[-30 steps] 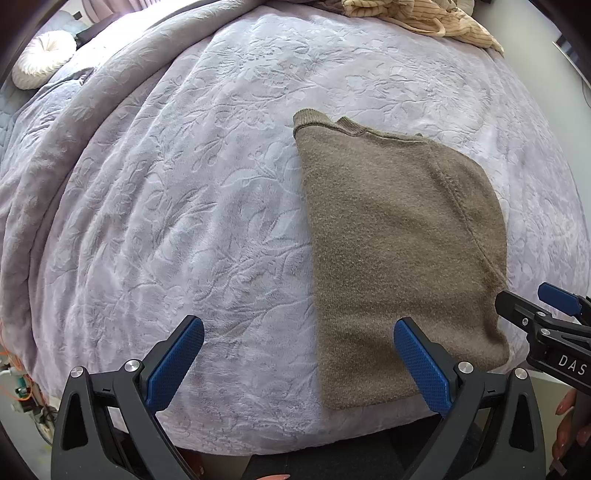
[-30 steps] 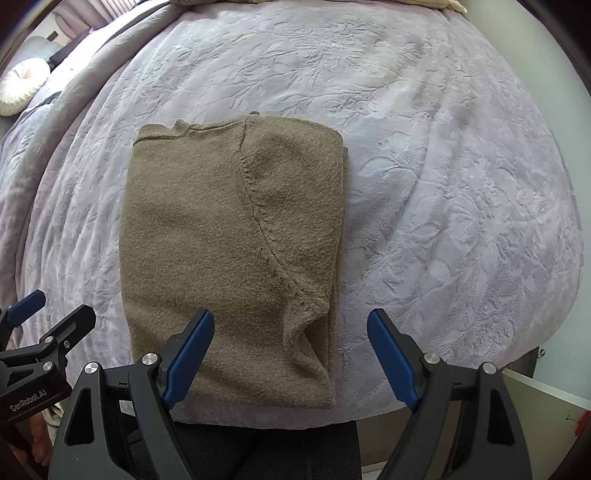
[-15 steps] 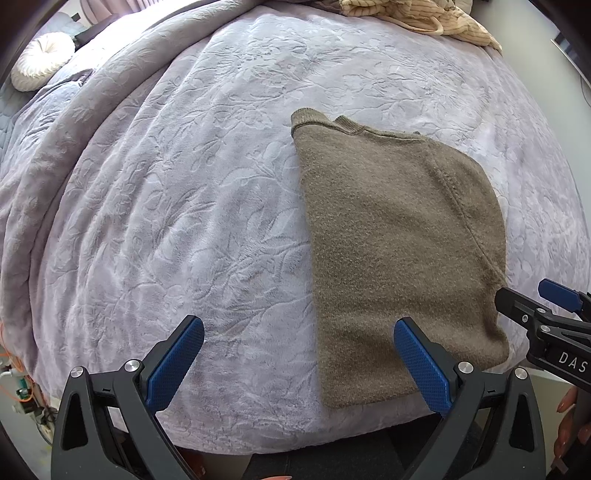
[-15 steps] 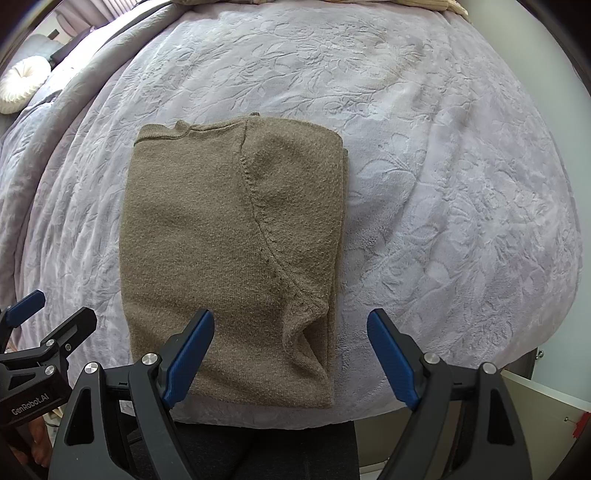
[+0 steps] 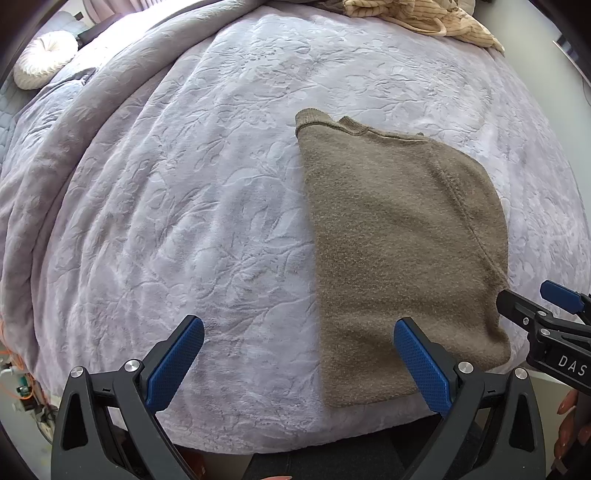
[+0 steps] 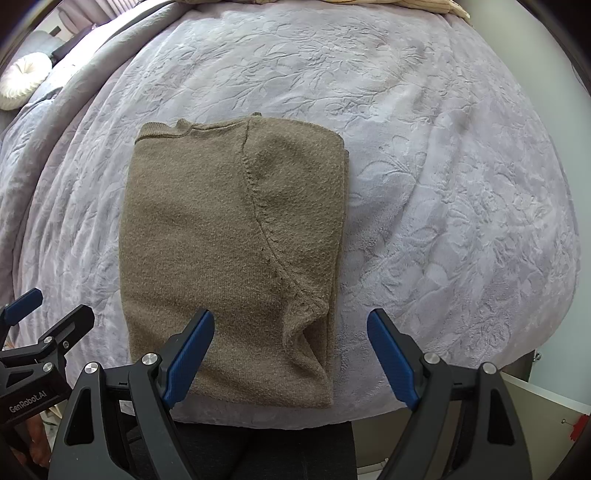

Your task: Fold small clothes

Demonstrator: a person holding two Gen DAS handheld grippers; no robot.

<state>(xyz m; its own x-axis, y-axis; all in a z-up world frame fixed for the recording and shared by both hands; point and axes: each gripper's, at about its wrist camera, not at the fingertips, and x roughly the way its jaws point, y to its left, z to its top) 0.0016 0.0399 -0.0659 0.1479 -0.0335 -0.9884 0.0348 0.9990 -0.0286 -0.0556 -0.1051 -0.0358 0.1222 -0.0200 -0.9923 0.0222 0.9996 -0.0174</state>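
Lying flat on the lavender embossed plush bedspread (image 6: 443, 184), the folded olive-brown knitted sweater (image 6: 229, 251) is set near the bed's near edge, its long axis running from that edge toward the far side. The ribbed neckline is turned to the far side, and the hem end is laid close to the near edge. A curved seam is seen crossing the top layer, with a small pucker near the near right corner of the garment.

The left gripper (image 5: 295, 362) is held above the near edge with its blue-padded fingers (image 5: 173, 365) spread wide and nothing held; its right finger is seen over the sweater's near left part. The right gripper (image 6: 291, 358) is likewise spread wide and empty, framing the sweater's near right corner.

A round white pleated cushion (image 5: 42, 59) and a beige striped garment (image 5: 424, 18) are seen at the far side.

Against the frames from a second ago, hardly any change is found: sweater and both grippers are placed as before.
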